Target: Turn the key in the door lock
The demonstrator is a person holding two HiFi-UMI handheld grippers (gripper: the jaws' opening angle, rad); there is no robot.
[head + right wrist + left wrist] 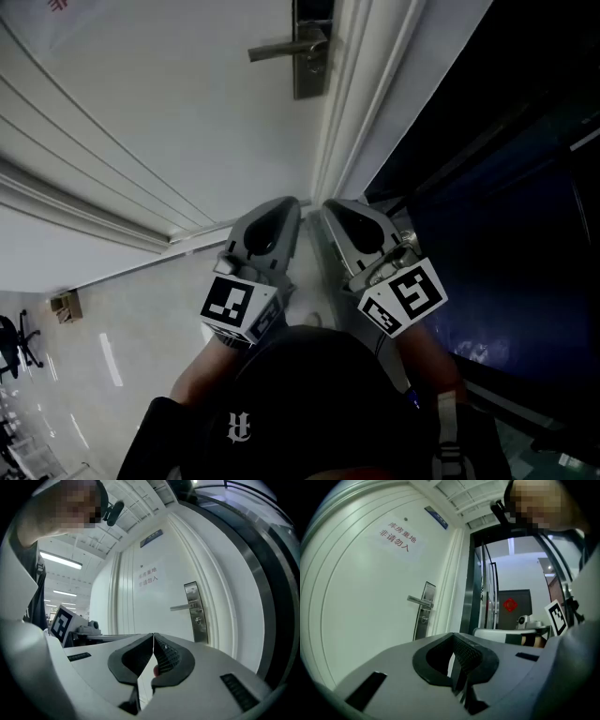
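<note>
Closed and empty: left tongs (291,204), right tongs (330,206), side by side, well short of lock plate (311,56) on door (187,122) (key too small to tell); handle (281,49) sticks leftward from plate.

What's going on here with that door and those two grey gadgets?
A person stands facing a closed white door, holding a gripper in each hand. The left gripper and right gripper are side by side, short of the door and touching nothing. Both have their jaws together and hold nothing. Ahead is the lever handle on its metal lock plate. A key in the lock is too small to make out, so no turning has begun.
</note>
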